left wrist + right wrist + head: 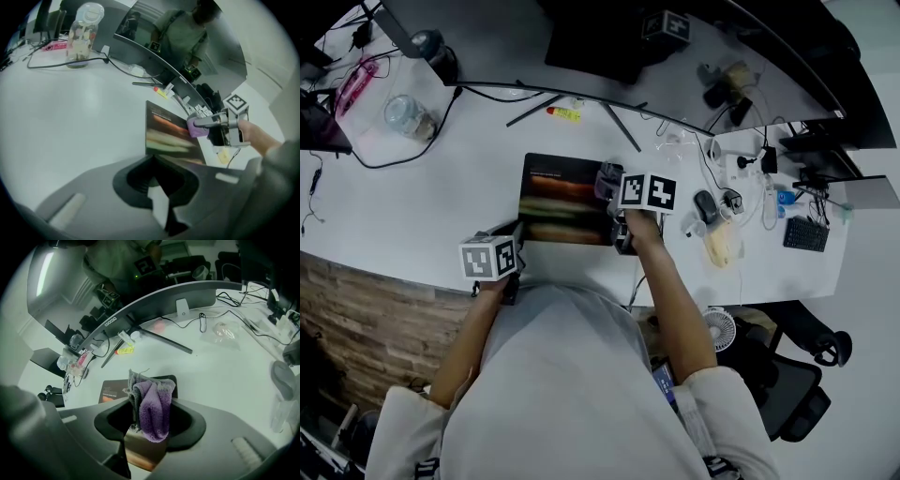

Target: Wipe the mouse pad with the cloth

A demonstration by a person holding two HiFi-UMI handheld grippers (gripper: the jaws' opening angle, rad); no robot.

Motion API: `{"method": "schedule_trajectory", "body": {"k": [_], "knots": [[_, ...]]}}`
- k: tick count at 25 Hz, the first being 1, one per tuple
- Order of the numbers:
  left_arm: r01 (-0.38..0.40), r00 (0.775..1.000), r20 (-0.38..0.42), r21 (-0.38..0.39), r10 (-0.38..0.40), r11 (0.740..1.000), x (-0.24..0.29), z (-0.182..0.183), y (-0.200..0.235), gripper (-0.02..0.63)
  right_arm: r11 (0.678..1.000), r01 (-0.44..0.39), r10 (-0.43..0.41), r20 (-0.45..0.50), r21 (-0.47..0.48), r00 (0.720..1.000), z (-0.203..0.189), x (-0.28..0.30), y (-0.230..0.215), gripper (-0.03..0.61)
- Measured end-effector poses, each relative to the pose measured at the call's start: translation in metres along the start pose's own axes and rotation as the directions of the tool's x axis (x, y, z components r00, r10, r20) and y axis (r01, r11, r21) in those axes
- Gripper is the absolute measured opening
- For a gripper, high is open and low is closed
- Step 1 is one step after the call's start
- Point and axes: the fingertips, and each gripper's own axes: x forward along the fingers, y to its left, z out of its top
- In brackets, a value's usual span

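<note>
The dark mouse pad [565, 199] with orange streaks lies on the white desk [441, 206] in front of me. My right gripper [609, 186] hovers over the pad's right edge, shut on a bunched purple and grey cloth [151, 409]. The left gripper view shows that cloth [197, 128] at the pad's far right side [166, 137]. My left gripper [516, 234] sits at the pad's near left corner. That corner [149, 152] runs in between its jaws, which look closed on it.
A curved monitor [154, 301] on splayed stand legs [572, 98] stands behind the pad, with a yellow marker [564, 113] under it. A clear jar [405, 114] is far left. A mouse [705, 204], cables and small items crowd the right. A desk fan [719, 328] is lower right.
</note>
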Motion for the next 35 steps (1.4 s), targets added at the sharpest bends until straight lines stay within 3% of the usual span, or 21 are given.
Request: {"method": "schedule_trajectory", "body": {"k": [13,35], "knots": [[0.027,0.999,0.022,-0.047,-0.026,0.999,0.0,-0.003,0.0,0.0,1.0,0.015,-0.015,-0.001,-0.007,1.0,-0.005,-0.008,-0.016,0.196],[0.024,0.999,0.036,-0.003,-0.024,1.0,0.0,-0.001,0.0,0.0,0.998,0.062,-0.062,0.009,-0.007,0.998,-0.008,-0.022,-0.038,0.193]]}}
